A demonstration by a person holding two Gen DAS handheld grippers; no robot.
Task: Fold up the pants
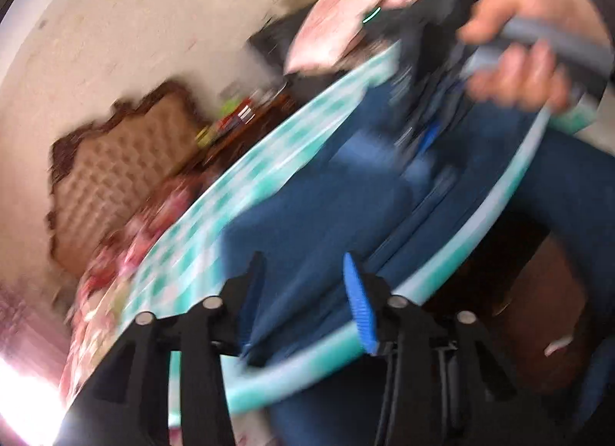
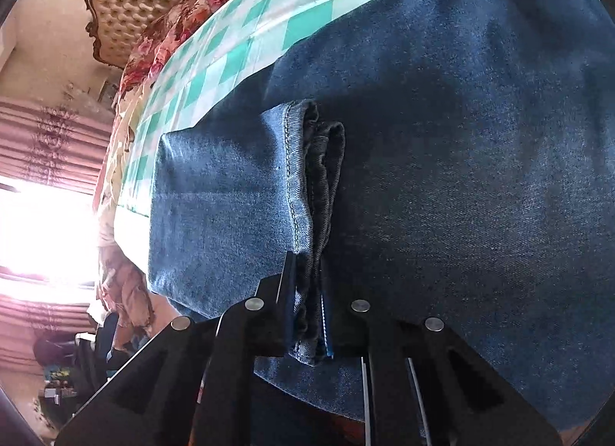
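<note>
Jeans (image 2: 461, 138) lay on checked tabletop (image 2: 246, 46), leg hems doubled back over body: one fold made. Right tongs (image 2: 307, 315) clenched on hems. Left tongs (image 1: 303, 300) released, apparently empty (blurred). Further folding remained.

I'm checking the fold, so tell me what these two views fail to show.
- Left wrist view: motion blur smears the jeans; whether the left gripper touches them is unclear.
- Right wrist view: the right gripper covers the hem end; frame edges cut off the jeans' outline.
</note>
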